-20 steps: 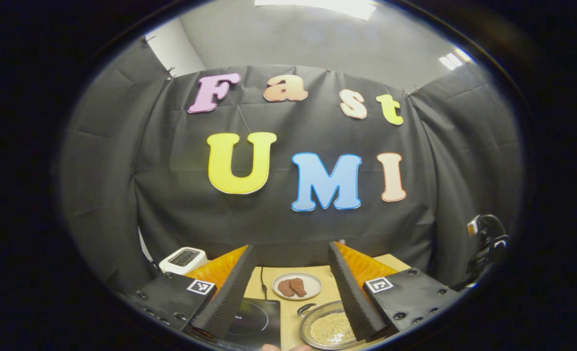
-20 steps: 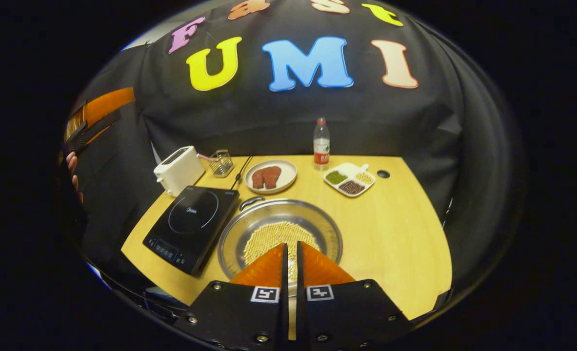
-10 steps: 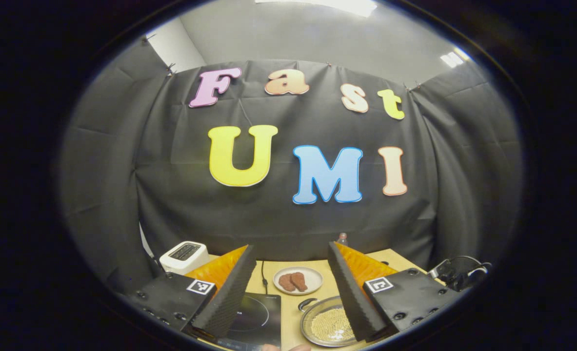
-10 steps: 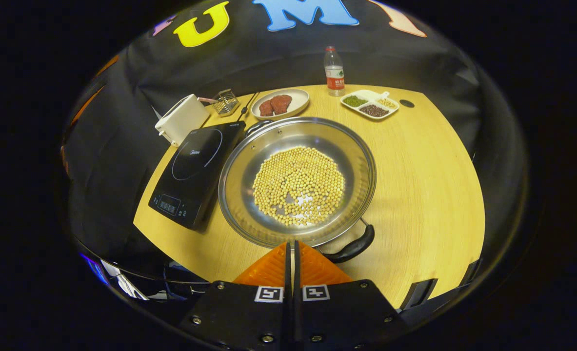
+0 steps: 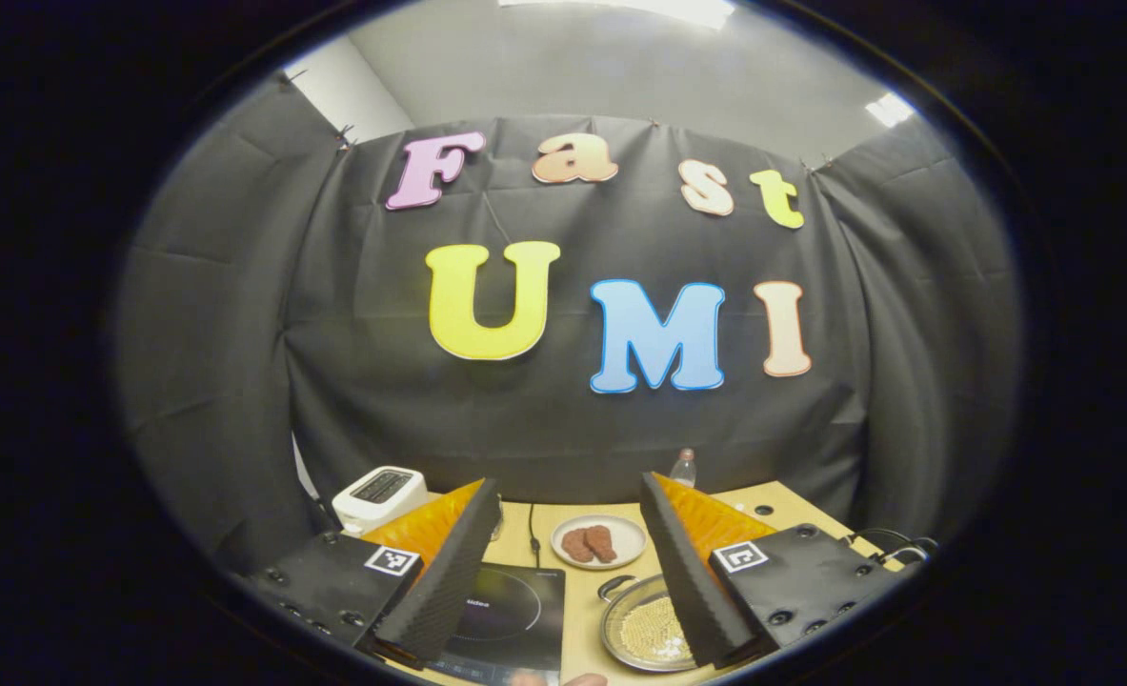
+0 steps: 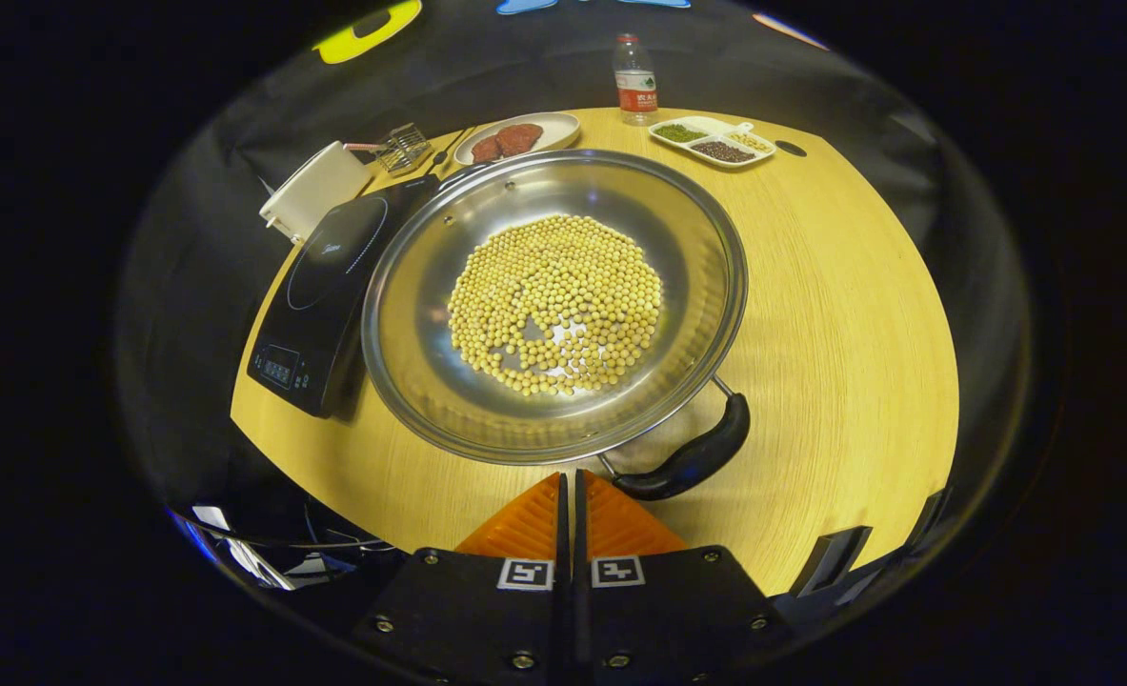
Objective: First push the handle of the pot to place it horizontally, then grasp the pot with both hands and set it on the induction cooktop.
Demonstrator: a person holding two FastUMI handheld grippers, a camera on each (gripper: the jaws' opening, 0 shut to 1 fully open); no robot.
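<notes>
In the right gripper view a wide steel pot holding yellow beans sits on the wooden table, its black near handle angled toward the lower right. A black induction cooktop lies just left of the pot. My right gripper is shut with nothing in it, its tips just short of the pot's near rim, left of the handle. In the left gripper view my left gripper is held high and open, with the pot and cooktop small and far below between its fingers.
A white toaster, a small wire basket, a plate of brown meat, a water bottle and a divided dish of beans line the table's far edge. Bare wood lies right of the pot.
The right gripper has dropped lower and closer to the pot, which now looks larger with its near handle fully in sight. The left gripper shifted slightly and stays raised and open.
</notes>
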